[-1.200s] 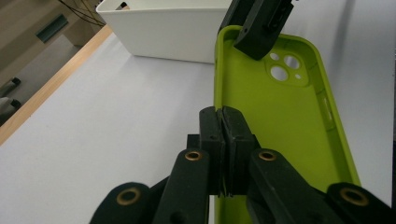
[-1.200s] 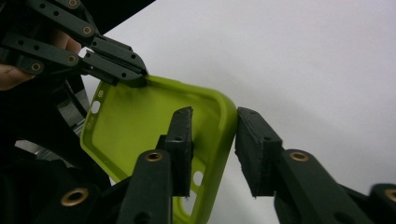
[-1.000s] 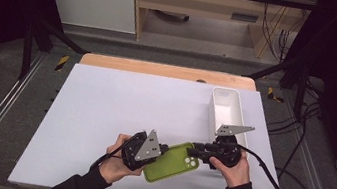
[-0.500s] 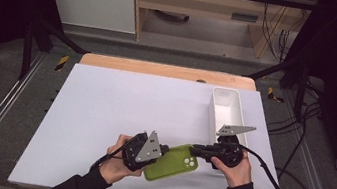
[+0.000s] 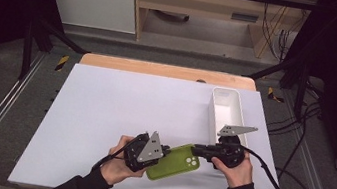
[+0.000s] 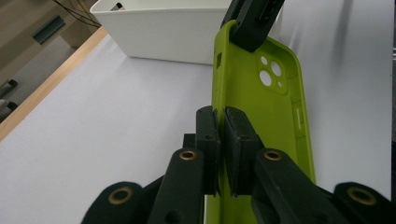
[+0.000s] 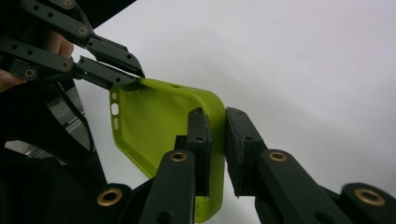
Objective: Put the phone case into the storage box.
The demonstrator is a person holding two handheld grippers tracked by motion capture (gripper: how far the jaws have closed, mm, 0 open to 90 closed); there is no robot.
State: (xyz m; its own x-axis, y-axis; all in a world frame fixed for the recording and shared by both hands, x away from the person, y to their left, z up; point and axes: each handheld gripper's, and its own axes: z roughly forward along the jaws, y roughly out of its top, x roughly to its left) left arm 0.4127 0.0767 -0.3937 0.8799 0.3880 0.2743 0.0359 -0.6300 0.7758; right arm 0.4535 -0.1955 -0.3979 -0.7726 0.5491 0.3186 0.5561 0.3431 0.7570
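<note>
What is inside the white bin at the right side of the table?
The white bin looks bare inside from the high view. In the left gripper view a small dark item peeks above its rim; the near wall hides what it is and the rest of the bin floor.

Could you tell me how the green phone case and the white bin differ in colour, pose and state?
The green phone case is lime green, flat and thin; the white bin is white, deep and open-topped. The case is held off the table at a tilt; the bin rests flat on the white table. The left tool and right tool each clamp an edge of the case; nothing touches the bin. Both are long with rounded corners.
</note>
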